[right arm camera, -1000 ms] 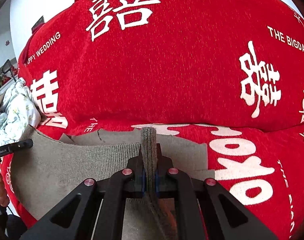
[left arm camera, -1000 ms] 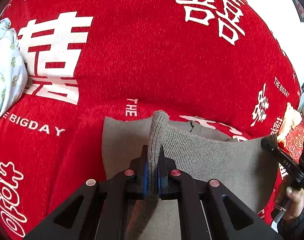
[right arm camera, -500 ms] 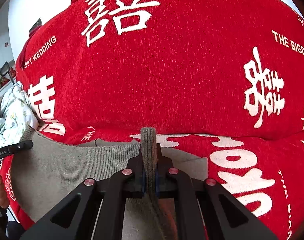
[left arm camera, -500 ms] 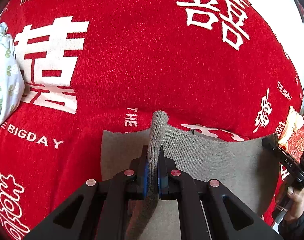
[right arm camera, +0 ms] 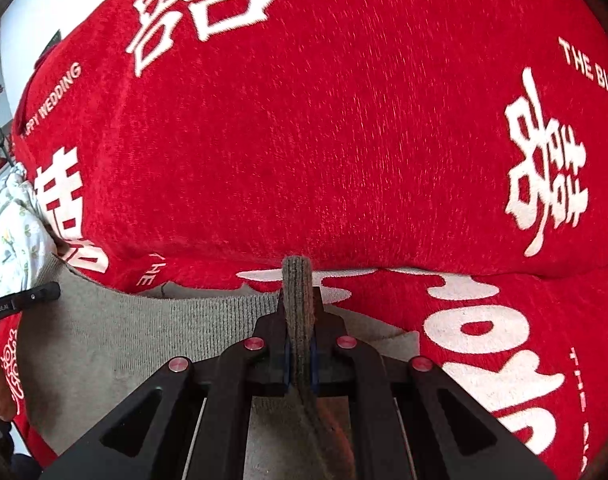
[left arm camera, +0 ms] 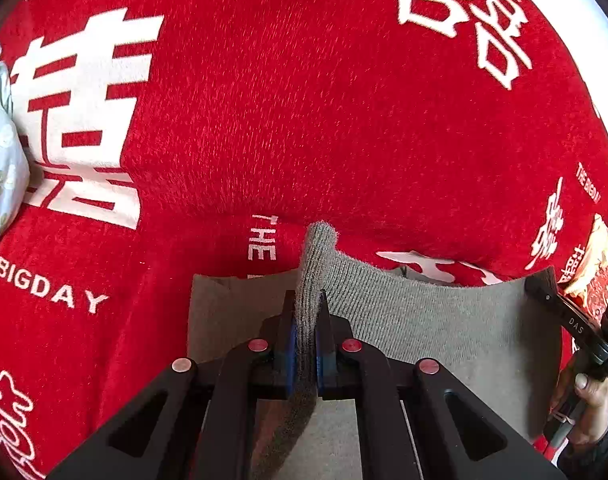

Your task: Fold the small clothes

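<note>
Knitwear first: your grey garment (left arm camera: 423, 320) lies on the red printed cover (left arm camera: 304, 120), its far edge lifted. The left gripper (left arm camera: 305, 320) and right gripper (right arm camera: 300, 324) each have their jaws shut tight on a ribbed pinch of that edge. Judging by this, you are carrying the edge over for a fold. Hold both pinches level and equally taut, bring them across together, and lay the edge down squarely before you let go. The floral cloth (left arm camera: 0, 152) sits well clear.
</note>
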{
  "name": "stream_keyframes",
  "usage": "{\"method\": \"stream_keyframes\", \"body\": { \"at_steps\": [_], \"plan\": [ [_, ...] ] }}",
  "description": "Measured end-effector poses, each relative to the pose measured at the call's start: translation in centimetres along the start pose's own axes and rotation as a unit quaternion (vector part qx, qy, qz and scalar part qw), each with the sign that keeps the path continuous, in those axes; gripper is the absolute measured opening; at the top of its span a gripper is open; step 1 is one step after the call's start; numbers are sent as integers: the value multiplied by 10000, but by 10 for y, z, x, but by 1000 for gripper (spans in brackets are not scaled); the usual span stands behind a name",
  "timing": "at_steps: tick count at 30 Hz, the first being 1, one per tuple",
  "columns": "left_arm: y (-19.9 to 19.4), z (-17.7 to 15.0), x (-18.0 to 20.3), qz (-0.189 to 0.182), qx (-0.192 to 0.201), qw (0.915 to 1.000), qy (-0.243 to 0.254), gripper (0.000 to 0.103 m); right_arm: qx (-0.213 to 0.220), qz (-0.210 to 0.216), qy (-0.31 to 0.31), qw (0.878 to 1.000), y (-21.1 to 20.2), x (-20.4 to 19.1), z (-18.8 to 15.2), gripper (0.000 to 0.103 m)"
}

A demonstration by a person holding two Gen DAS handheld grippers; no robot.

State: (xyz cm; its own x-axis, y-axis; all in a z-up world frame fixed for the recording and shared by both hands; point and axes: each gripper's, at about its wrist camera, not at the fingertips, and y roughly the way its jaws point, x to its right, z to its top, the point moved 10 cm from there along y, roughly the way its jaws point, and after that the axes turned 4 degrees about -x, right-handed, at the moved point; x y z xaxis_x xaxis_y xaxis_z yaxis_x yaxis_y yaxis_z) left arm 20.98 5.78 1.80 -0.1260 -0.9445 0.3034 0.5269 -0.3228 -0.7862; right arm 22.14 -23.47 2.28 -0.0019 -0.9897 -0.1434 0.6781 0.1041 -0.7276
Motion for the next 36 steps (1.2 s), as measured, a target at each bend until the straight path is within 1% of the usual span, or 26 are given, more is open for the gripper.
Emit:
{"method": "stream_keyframes", "body": {
  "at_steps": [3,9,18,21,24,26,27,28,29,30,33,34,35,36],
  "plan": [
    [12,2,-4,29,-72,10000,-53,8,-101,17,60,9999,17,3,-1,7],
    [44,-1,-18,165,-360,9991,-149,8,-312,-45,92,9995,46,6,-6,7],
    [85,-20,-42,328,-821,9952,-415,8,-684,-212,238,9971,80,18,-26,7],
    [92,-26,-48,309,-884,9944,-499,9,-872,-307,262,9954,91,22,-35,7],
    [95,-26,-49,212,-924,9939,-566,9,-1119,-434,320,9923,102,27,-43,8],
    [94,-25,-50,62,-922,9937,-633,19,-1248,-403,448,9903,105,31,-46,22],
    [93,-25,-52,-56,-932,9930,-719,19,-1302,-383,537,9893,106,33,-47,42],
    [91,-24,-54,-158,-941,9919,-834,19,-1346,-292,659,9883,105,36,-47,66],
    [89,-23,-58,-256,-942,9905,-968,19,-1340,-172,778,9878,103,38,-47,74],
    [83,-21,-64,-350,-921,9882,-1176,19,-1217,-83,912,9883,97,40,-44,77],
    [65,-14,-80,-450,-797,9842,-1515,19,-695,-321,1217,9896,65,56,-34,78],
    [54,-11,-85,-437,-672,9842,-1578,24,-554,-346,1226,9903,54,56,-31,78],
    [43,-8,-85,-464,-533,9849,-1580,47,-461,-314,1192,9913,46,52,-30,78],
    [34,-5,-80,-558,-362,9855,-1564,62,-391,-229,1117,9927,39,45,-29,78]
  ]
}}
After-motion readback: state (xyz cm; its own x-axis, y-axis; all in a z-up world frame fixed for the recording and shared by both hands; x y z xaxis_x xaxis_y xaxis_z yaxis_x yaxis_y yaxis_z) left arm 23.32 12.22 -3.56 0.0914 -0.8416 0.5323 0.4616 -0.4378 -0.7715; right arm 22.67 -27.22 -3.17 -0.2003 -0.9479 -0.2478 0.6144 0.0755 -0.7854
